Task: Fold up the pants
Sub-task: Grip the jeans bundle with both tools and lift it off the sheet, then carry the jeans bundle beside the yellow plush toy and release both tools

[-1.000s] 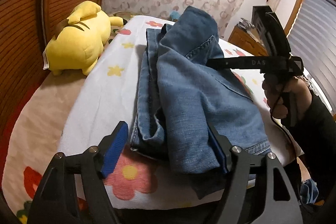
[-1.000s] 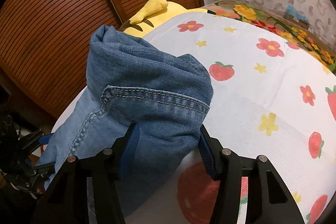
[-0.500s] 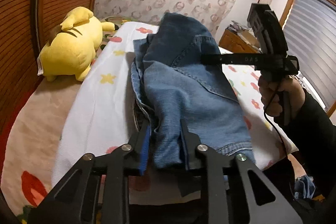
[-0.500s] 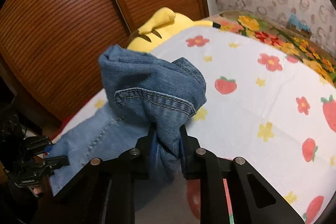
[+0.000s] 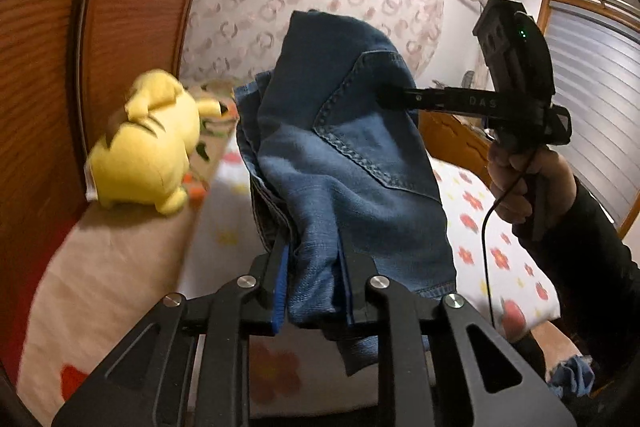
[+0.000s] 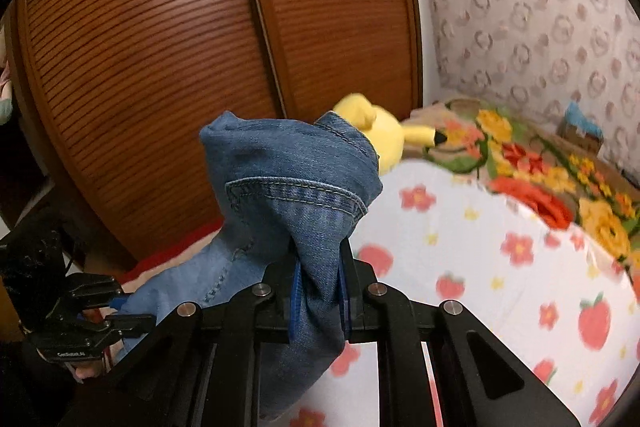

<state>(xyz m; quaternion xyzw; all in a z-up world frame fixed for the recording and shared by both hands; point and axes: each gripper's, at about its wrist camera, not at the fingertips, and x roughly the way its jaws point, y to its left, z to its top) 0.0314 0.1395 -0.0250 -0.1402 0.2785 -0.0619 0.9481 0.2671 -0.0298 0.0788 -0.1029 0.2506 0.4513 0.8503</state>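
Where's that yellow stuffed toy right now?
The yellow plush toy lies at the bed's edge beside the brown slatted wardrobe, left of the lifted jeans in the left view.

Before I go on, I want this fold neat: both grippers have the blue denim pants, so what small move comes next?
Probably carry the blue denim pants forward and lay them flat. The left gripper and right gripper each pinch bunched denim, lifted off the flowered white sheet.

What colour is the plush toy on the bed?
Yellow with dark markings; the plush toy shows best in the left wrist view.
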